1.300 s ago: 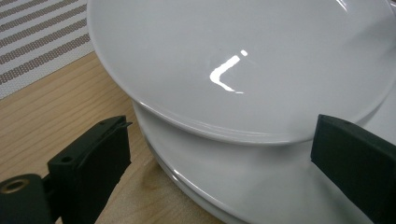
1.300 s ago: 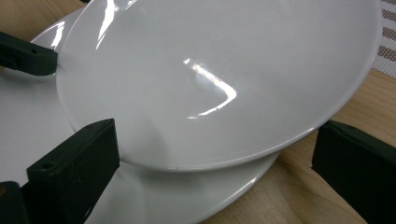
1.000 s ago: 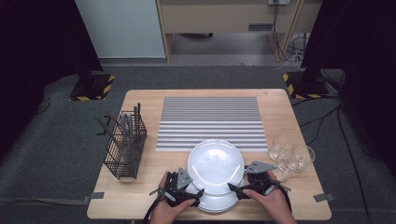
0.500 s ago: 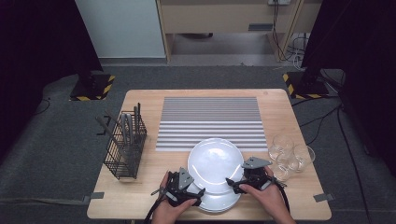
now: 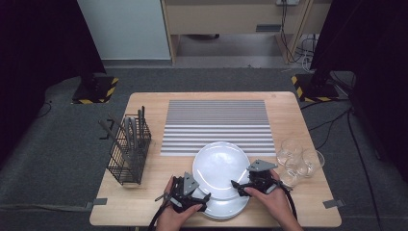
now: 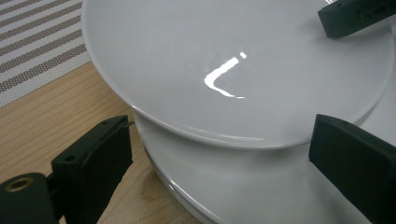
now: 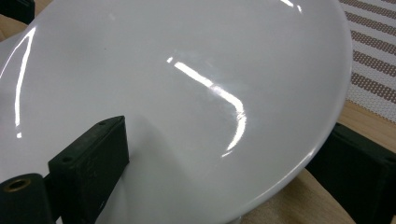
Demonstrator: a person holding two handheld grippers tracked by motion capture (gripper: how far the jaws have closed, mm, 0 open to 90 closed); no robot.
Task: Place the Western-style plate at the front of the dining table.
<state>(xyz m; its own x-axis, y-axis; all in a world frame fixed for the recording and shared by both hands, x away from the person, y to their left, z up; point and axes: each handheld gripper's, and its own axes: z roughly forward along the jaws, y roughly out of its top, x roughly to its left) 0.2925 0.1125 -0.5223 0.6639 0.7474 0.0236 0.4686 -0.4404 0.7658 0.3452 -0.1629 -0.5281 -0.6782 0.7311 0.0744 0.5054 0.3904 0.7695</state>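
A white top plate [image 5: 220, 166] is raised and tilted above a stack of white plates [image 5: 226, 207] at the table's front edge. My left gripper [image 5: 191, 191] is at the plate's left rim, my right gripper [image 5: 246, 184] at its right rim. In the left gripper view the top plate [image 6: 233, 70] spans the wide gap between my jaws, with the stack [image 6: 243, 186] beneath. In the right gripper view one jaw lies on top of the plate [image 7: 196, 93] and the other sits under its rim. Both pairs of jaws stand far apart.
A grey striped mat [image 5: 216, 125] lies behind the plates. At the left stands a black wire basket [image 5: 127, 154] holding utensils. Several clear glasses [image 5: 298, 161] cluster at the right, close to my right hand. Bare wood runs along the table's front left.
The top plate has shifted slightly away from me and tilted a little more. Both grippers stayed at its rims.
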